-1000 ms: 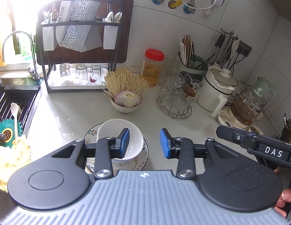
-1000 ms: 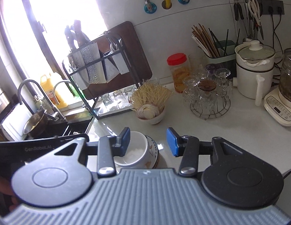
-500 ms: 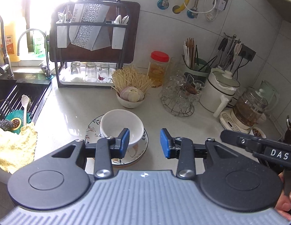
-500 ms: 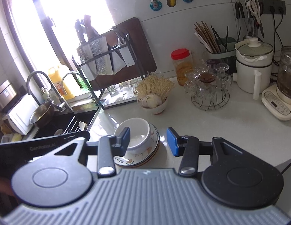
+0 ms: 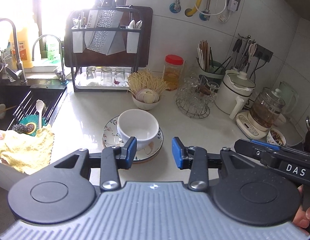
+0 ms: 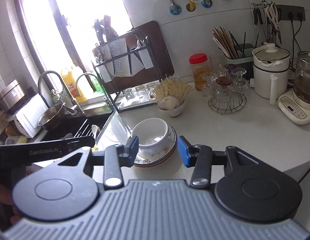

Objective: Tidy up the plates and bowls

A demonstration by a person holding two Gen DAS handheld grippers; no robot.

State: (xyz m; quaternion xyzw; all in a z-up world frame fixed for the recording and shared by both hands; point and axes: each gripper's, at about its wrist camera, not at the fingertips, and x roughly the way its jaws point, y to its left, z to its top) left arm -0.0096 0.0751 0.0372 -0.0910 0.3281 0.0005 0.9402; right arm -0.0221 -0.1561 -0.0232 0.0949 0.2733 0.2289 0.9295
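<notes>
A white bowl [image 5: 138, 124] sits upright on a short stack of flower-patterned plates [image 5: 110, 132] on the pale counter. My left gripper [image 5: 154, 152] hovers just short of the stack; its jaws are opening with nothing between them, and the bowl's near side shows behind the left finger. In the right wrist view the same bowl [image 6: 151, 132] and plates [image 6: 171, 140] lie beyond my right gripper [image 6: 158, 150], which is open and empty. The other gripper's black body shows at each view's edge.
A small bowl of garlic and noodles [image 5: 145, 100] stands behind the stack. A wire rack of glasses [image 5: 193, 100], a white kettle [image 5: 234, 94] and a glass brewer [image 5: 264, 110] fill the right. The sink [image 5: 25, 104] and a yellow cloth [image 5: 25, 146] lie left.
Both grippers have drawn back from the bowl and plates, which now look smaller and farther off. More of the sink and counter has come into view.
</notes>
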